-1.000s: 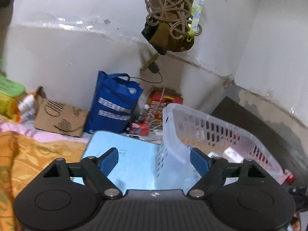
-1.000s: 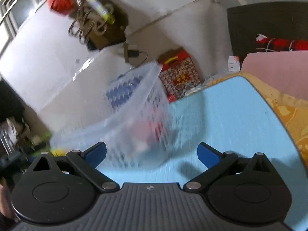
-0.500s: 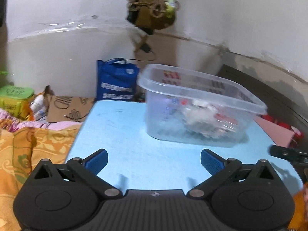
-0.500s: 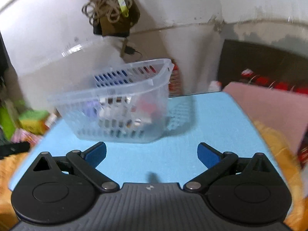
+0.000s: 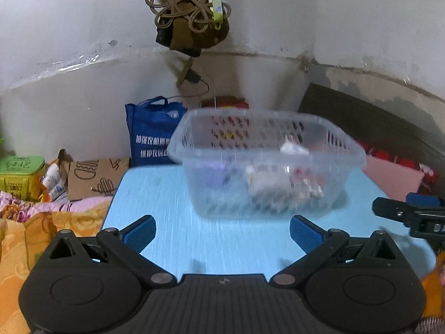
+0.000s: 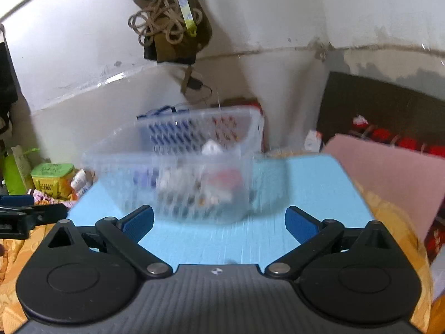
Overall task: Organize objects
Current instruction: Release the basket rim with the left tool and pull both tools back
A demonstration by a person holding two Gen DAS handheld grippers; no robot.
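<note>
A clear slotted plastic basket (image 5: pixel 278 150) (image 6: pixel 178 164) stands upright on the light blue table (image 5: pixel 172 194) (image 6: pixel 311 183), holding several small white, red and purple items that are blurred. My left gripper (image 5: pixel 222 231) hangs open in front of the basket, short of it, with nothing between its blue pads. My right gripper (image 6: pixel 219 222) is open too, just before the basket's near wall, empty. The right gripper's tip (image 5: pixel 408 211) shows at the right edge of the left wrist view. The left gripper's tip (image 6: pixel 30 214) shows at the left edge of the right wrist view.
A blue shopping bag (image 5: pixel 150 133) and a cardboard box (image 5: pixel 94 175) stand behind the table's left side. A green tin (image 5: pixel 19 172) sits further left. Orange bedding (image 5: pixel 41 231) borders the table; a pink sheet (image 6: pixel 389 172) lies to the right. A rope bundle (image 5: pixel 189 14) hangs on the wall.
The basket went from tilted and close against my grippers to upright on the table. Both grippers have drawn back from it and levelled out; the left jaws have widened.
</note>
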